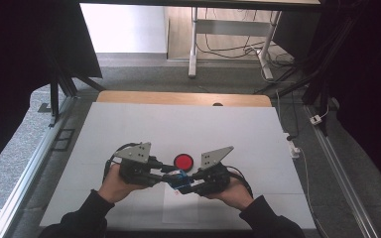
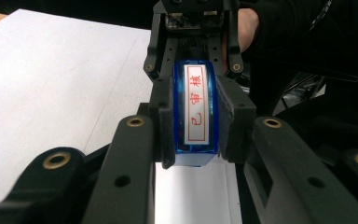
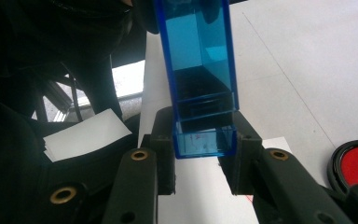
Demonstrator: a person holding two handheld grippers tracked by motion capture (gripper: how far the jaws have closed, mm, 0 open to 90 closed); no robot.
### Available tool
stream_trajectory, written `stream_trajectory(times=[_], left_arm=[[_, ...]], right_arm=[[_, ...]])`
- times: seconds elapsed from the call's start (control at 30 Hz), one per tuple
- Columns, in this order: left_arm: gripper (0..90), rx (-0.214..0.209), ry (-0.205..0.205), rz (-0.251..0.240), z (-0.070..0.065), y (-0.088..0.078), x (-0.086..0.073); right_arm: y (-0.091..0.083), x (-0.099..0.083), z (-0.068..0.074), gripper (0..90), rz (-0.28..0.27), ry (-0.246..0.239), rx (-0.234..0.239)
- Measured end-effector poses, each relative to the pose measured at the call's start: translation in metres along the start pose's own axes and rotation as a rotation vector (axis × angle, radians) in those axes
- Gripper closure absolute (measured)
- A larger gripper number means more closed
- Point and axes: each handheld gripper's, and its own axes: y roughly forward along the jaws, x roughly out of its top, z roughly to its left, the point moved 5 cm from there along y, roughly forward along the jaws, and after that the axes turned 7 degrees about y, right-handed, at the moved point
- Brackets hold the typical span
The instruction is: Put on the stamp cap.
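A translucent blue stamp [image 1: 178, 179] hangs between both grippers just above the table, in front of a round red ink pad [image 1: 183, 161]. In the left gripper view the stamp [image 2: 196, 107] shows a white label with red characters, and my left gripper [image 2: 196, 126] is shut on its near end. Farther off in that view, the right gripper [image 2: 193, 70] clamps the far end. The right gripper view looks along the stamp's clear blue body [image 3: 198, 56], with my right gripper [image 3: 205, 140] shut on its lower end. The ink pad [image 3: 354, 163] lies at the right edge of that view.
A white mat [image 1: 178, 124] covers the wooden table. A small stack of white paper [image 3: 86, 133] lies near the person's dark sleeve. Metal frame rails run along both sides of the table, and a desk with cables stands beyond it.
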Motion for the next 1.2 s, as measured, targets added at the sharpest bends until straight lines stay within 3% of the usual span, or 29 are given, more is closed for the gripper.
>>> stream_trajectory(times=[0.43,0.8,1.03,1.2], left_arm=[[70.4,-0.025,0.028,0.007,-0.0023,0.0025,-0.0014],[70.5,-0.051,0.003,-0.038,-0.001,0.0018,-0.0024],[70.5,-0.062,-0.016,-0.08,-0.0003,0.001,-0.0027],[70.5,-0.061,-0.013,-0.079,-0.0006,0.0013,-0.0032]], right_arm=[[0.0008,0.0002,0.0029,68.8,0.006,-0.01,0.03],[-0.0011,0.0017,0.0041,68.9,-0.003,-0.033,0.039],[-0.0034,0.0035,0.0059,69.1,-0.036,-0.062,0.049],[-0.0037,0.004,0.0064,69.1,-0.036,-0.065,0.047]])
